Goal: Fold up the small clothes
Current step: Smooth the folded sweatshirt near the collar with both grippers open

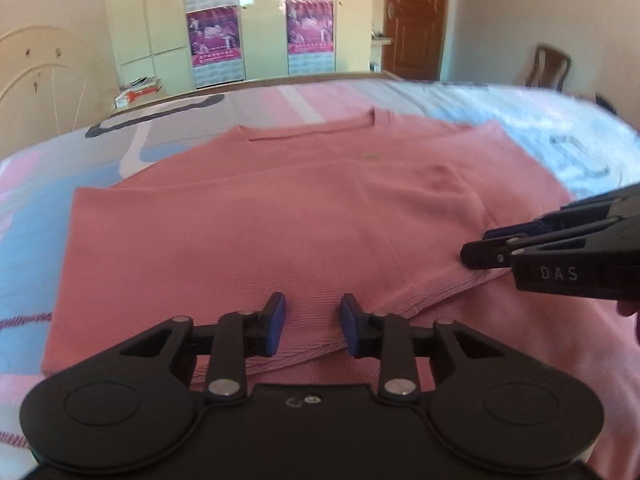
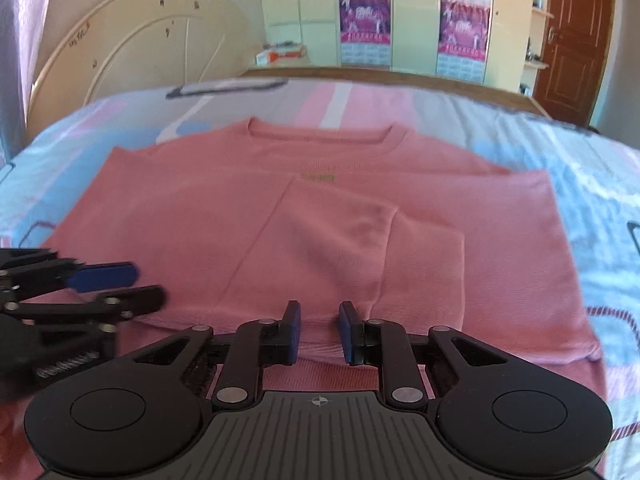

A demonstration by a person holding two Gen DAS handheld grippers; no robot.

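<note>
Only right wrist view shows shirt's [image 2: 320, 216] label [image 2: 318, 178].

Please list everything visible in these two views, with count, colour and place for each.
top: one, pink, flat on the bed, sleeves folded in, neckline at the far end.
bedsheet: one, pink, blue and white pattern, under the top.
headboard: one, cream, far left.
wardrobe: one, pale green with two purple posters, behind the bed.
door: one, brown, far right.
chair: one, brown, near the door.
box: one, white and orange, beyond the bed.
left gripper: black, blue fingers apart, over the near hem.
right gripper: black, fingers apart, over the near hem.
</note>
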